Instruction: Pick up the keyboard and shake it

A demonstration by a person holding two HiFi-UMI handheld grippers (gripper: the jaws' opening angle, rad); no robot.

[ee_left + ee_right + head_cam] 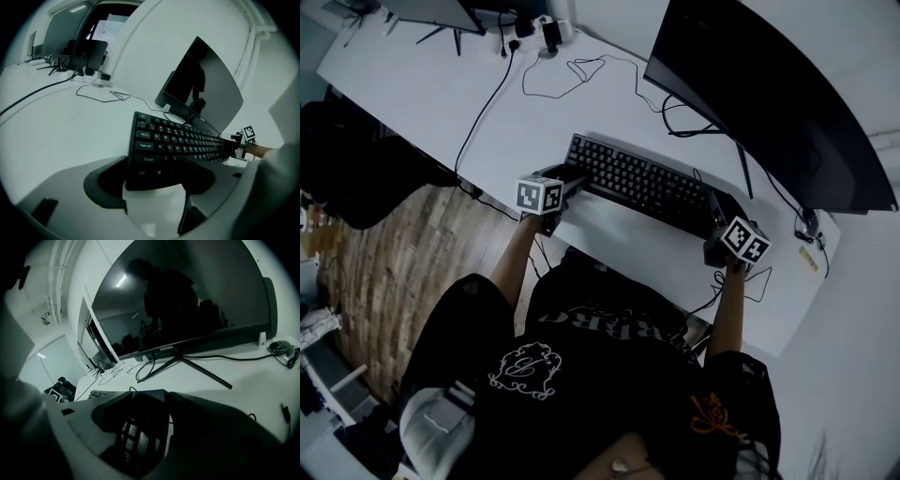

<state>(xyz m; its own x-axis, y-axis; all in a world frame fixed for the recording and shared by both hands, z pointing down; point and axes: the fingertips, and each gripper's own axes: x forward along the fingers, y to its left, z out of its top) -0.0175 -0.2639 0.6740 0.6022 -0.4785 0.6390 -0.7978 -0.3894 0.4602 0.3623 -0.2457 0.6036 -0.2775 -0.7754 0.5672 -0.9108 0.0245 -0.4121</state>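
Observation:
A black keyboard (642, 183) lies at an angle on the white desk (412, 84), in front of the monitor. My left gripper (572, 183) straddles its left end, and in the left gripper view the Ctrl and Shift corner (145, 161) sits between the open jaws of the left gripper (154, 161). My right gripper (717, 211) straddles the right end. In the right gripper view the keyboard (136, 437) fills most of the right gripper (145, 399), with a thin white sliver showing beside one jaw. Neither pair of pads visibly presses on it.
A big curved monitor (769, 94) on a spread-leg stand (187, 364) rises just behind the keyboard. Loose cables (581, 70) and a power strip (534, 28) lie at the back left. A mouse (281, 348) sits far right. The desk's front edge (487, 202) runs near my left gripper.

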